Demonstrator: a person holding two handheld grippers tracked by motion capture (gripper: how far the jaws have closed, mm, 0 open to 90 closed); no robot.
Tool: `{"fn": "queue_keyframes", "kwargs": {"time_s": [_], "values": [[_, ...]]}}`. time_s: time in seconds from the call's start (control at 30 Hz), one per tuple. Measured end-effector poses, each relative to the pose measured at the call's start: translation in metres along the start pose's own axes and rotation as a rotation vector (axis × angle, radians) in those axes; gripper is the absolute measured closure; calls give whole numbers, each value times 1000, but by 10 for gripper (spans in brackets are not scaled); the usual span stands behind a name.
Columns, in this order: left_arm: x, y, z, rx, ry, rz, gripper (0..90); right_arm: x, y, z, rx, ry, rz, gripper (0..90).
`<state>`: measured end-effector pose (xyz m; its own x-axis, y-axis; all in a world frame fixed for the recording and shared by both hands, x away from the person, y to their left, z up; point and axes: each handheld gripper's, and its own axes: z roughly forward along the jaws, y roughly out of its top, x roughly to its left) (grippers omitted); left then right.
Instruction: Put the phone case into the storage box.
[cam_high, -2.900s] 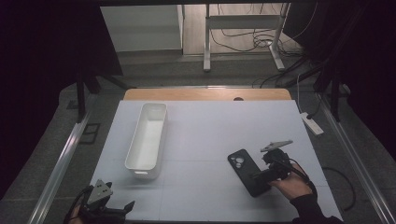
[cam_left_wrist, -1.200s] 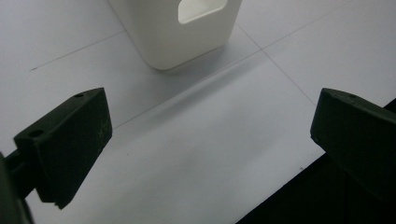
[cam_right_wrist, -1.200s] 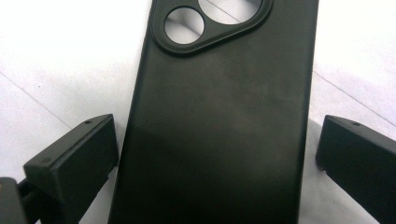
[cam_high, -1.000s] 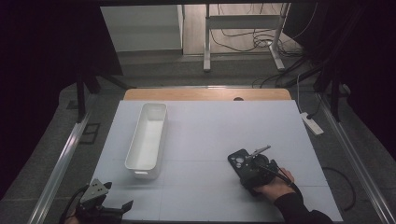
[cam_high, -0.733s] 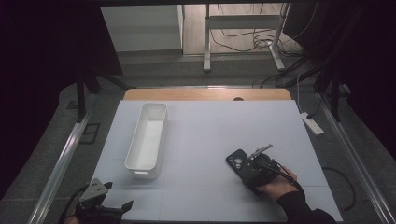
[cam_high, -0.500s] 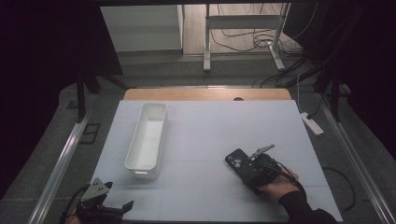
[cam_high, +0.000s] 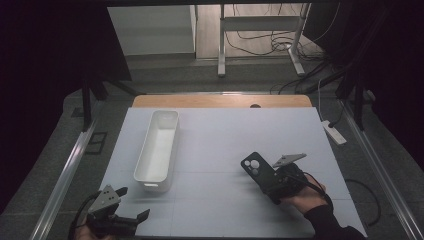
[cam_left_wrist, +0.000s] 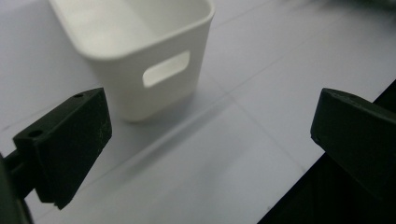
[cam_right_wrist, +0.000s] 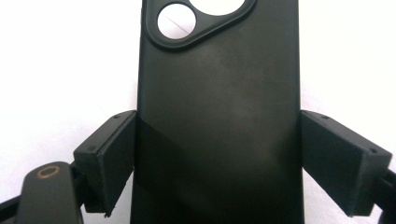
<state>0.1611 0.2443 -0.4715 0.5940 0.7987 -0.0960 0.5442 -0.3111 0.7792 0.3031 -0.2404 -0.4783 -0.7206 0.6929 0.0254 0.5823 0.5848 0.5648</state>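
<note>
- Black and matte, the phone case fills the middle of our right gripper view, back side up, with its camera cutout at the far end and the white table showing through the round hole.
- We see the right tongs closed on the case: one jaw presses each long edge, with no gap on either side.
- From the high view, the right tongs sit at the near right part of the table, and the phone case sticks out from them toward the far left, lying at a slant to the table's edges.
- We cannot tell from these views whether the case rests flat on the table or is held just above it.
- Our right hand grips the tool from the near side, and a grey three-cornered plate stands above the tongs.
- Our left tongs are at the near left corner of the table, by its front edge, and they hold nothing.
- In the left gripper view the left tongs stand wide apart, with bare table between the two jaws.
- Beyond them we see the near end of a white plastic bin, with a slot handle cut into its end wall.
- In the high view the white plastic bin is long and narrow, lies on the left half of the table, runs from near to far, and looks empty.
- We see the bin and the phone case well apart, with open table between them.
</note>
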Motion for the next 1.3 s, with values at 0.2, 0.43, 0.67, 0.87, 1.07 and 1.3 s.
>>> {"fn": "queue_keyframes", "kwargs": {"time_s": [0.2, 0.43, 0.67, 0.87, 1.07, 1.3], "values": [[-2, 13, 9, -27, -36, 24, 0, 0, 1, -10, -47, 25, -25, 152], [-4, 33, 17, -26, -95, 54, 0, 4, 2, -17, -86, 49, -42, 153], [-3, 52, 28, -47, -163, 86, 0, 8, 3, -22, -117, 77, -59, 153], [-1, 62, 40, -56, -218, 97, 0, 11, 5, -25, -150, 106, -73, 153], [-2, 73, 50, -66, -252, 123, 0, 14, 7, -27, -167, 128, -89, 154], [-7, 87, 67, -66, -291, 176, 0, 16, 8, -30, -191, 154, -105, 154]]}}
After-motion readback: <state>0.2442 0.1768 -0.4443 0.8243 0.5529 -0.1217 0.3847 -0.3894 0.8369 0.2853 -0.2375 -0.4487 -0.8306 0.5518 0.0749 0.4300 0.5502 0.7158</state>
